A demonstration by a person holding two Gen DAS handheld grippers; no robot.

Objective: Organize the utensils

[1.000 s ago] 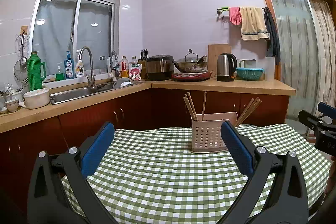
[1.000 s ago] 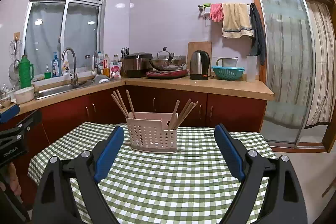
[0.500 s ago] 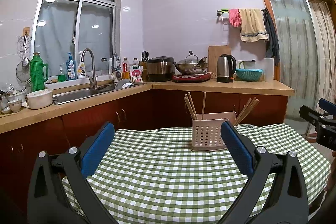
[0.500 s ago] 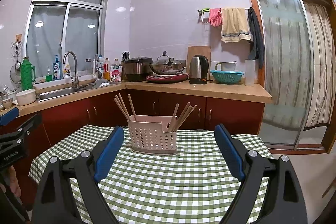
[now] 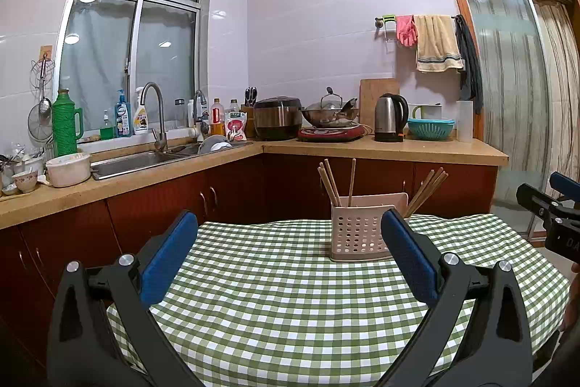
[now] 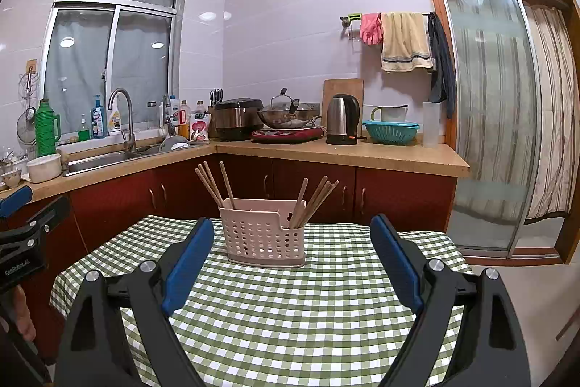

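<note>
Over the last second almost nothing on the table has changed. Both tools have only drifted a little, so the holder sits slightly lower in their views than before; it did not move and no stick went in or out. For the task this means no progress either way in this short time.

The left gripper is spread wide with nothing between its blue pads, and the right gripper is the same, wide and empty. Both hang above the near part of the green checked table, apart from the holder.

The holder is a pale plastic box with many small holes, standing upright near the far edge of the table. The chopsticks stand in it in two groups, one leaning to the left end, one to the right end. No loose stick lies on the cloth, so the sticks could be already sorted or waiting to be regrouped.
</note>
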